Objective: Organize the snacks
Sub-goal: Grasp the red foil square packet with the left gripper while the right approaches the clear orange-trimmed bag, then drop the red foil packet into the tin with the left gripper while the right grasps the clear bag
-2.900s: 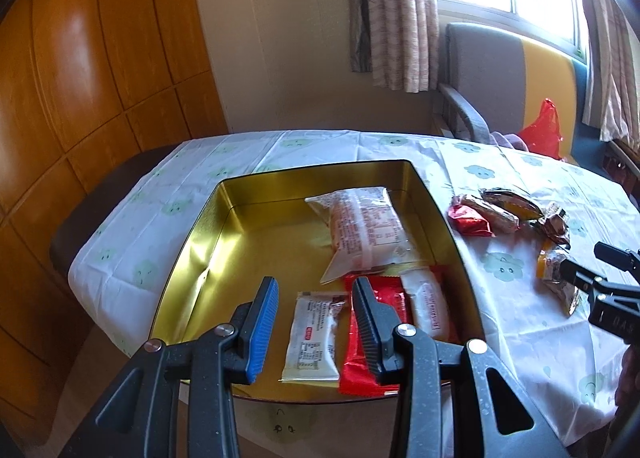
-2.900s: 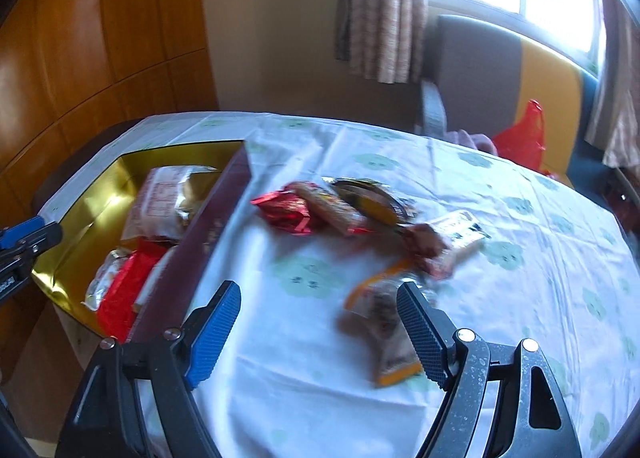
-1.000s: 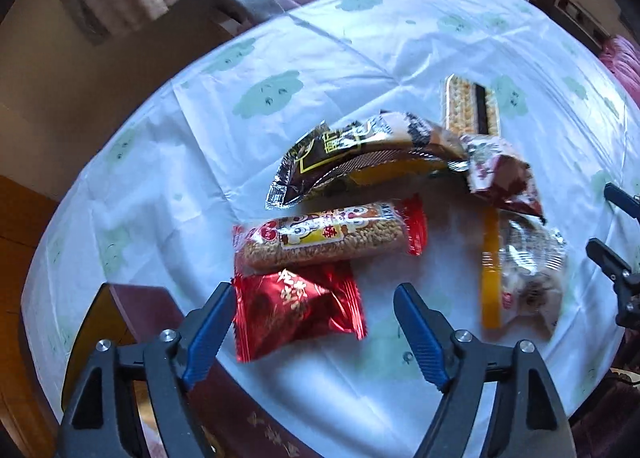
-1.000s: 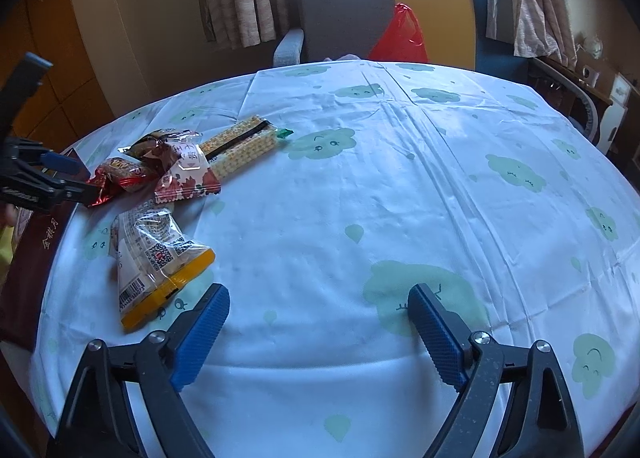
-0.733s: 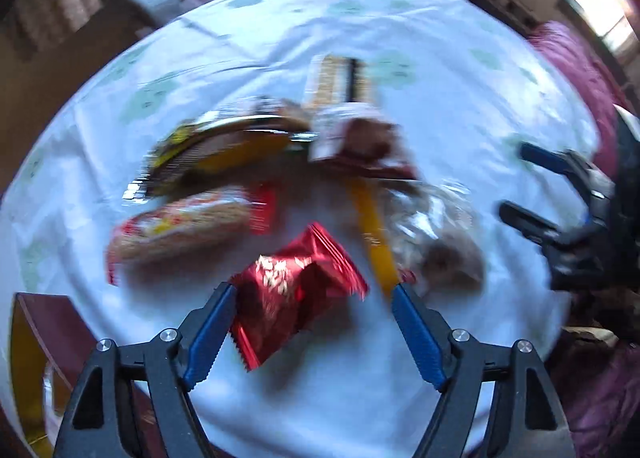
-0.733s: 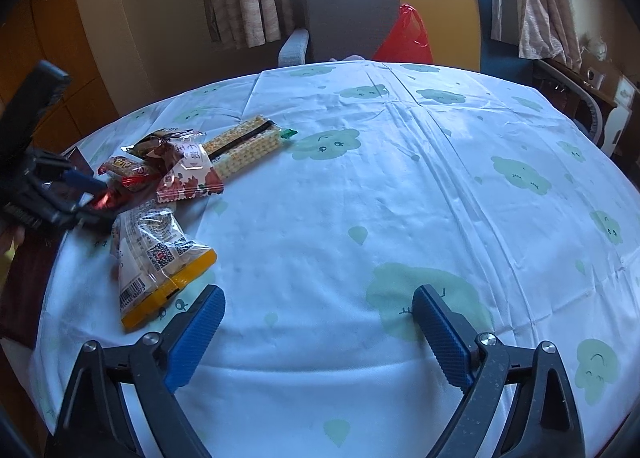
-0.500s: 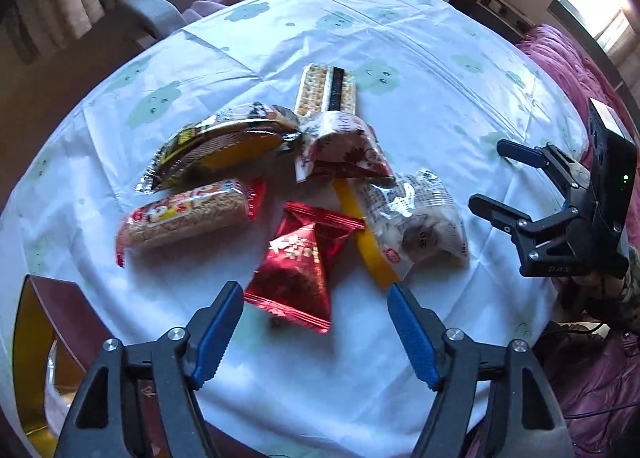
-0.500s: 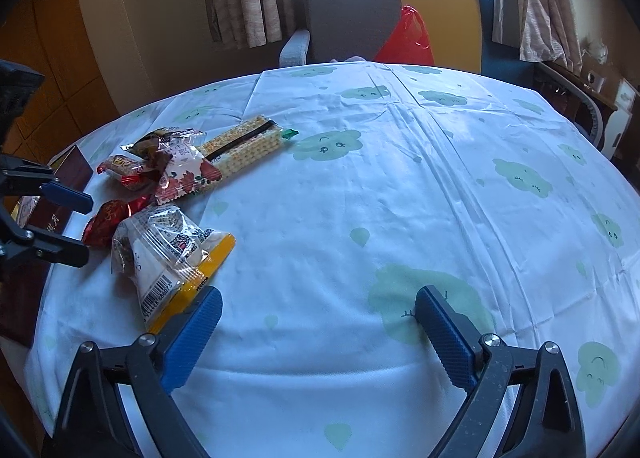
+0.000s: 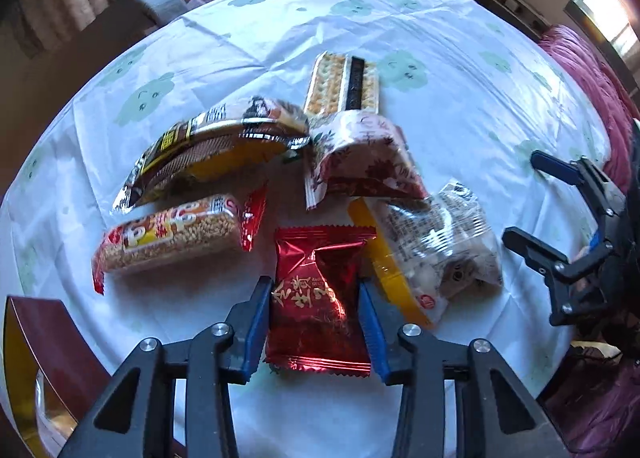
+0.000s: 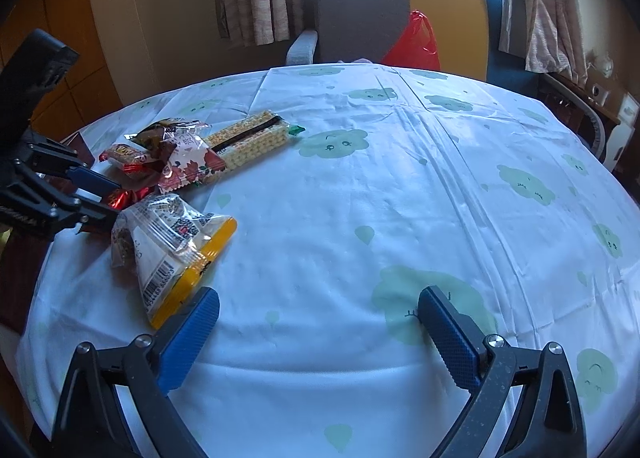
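The left gripper (image 9: 316,294) had just been closing and pressed the red packet (image 9: 318,298) on both sides; the right gripper (image 10: 316,314) stood wide, holding nothing.

Left gripper (image 9: 316,294) points down at the tablecloth (image 9: 224,29), jaws just closed in, blue pads on both sides of the red foil packet (image 9: 318,298), which lies flat. Left of it: sesame bar (image 9: 172,238); above that, brown-yellow packet (image 9: 216,145). Pink-white packet (image 9: 360,157) overlaps cracker pack (image 9: 340,83). Clear bag with yellow edge (image 9: 432,246) just right of the red one. Right gripper (image 9: 532,201) wide apart at right edge. Box corner (image 9: 44,338) bottom left.
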### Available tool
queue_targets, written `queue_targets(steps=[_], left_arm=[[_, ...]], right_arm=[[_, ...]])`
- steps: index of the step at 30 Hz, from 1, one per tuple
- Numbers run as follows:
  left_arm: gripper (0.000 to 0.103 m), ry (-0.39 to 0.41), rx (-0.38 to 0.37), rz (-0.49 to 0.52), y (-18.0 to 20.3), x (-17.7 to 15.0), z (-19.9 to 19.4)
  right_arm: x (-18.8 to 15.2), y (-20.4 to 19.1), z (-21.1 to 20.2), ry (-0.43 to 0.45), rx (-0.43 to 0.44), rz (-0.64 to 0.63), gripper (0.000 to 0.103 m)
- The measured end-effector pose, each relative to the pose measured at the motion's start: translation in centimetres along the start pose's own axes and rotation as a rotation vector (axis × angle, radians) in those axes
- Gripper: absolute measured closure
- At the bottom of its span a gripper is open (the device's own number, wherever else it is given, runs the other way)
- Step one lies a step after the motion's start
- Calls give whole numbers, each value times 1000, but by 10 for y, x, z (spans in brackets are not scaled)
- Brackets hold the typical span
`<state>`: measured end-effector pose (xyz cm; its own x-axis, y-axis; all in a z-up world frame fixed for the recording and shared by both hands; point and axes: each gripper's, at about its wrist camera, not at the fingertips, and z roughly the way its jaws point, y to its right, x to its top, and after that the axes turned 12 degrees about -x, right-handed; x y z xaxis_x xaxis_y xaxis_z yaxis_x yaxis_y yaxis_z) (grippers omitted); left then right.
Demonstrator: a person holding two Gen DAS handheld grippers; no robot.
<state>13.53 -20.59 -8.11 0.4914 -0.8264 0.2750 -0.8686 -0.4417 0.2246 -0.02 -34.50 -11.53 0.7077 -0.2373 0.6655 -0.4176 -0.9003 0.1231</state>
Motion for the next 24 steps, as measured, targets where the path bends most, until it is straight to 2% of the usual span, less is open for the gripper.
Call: queue_targets(steps=[2,10,11,14,16,18,21,24], left_arm=[[63,36,23,-5,5,-9,-2],[65,216,45,-212,31,-68,-25],[65,232,40,-223,36,-76,-26],[65,265,46,-247,49,-98,-28],[65,280,55,-257,55,-107,-23],[65,311,64,-251,64,-112,-20],[65,343,48,-286,61,-120,-18],[65,366,34,-306,58,-126,-19]], right_arm=[[-1,-1,0,5,-1,-7,0],[0,4,-2,8,43,-26,0],[1,5,-3,2,64,-34,1],[12,8,-13,8,212,-67,7],[23,-3,-26,40,292,-169,8],[32,-21,-34,61,332,-289,8],[43,-48,-38,86,356,-451,8],[53,-75,-25,71,347,-598,8]])
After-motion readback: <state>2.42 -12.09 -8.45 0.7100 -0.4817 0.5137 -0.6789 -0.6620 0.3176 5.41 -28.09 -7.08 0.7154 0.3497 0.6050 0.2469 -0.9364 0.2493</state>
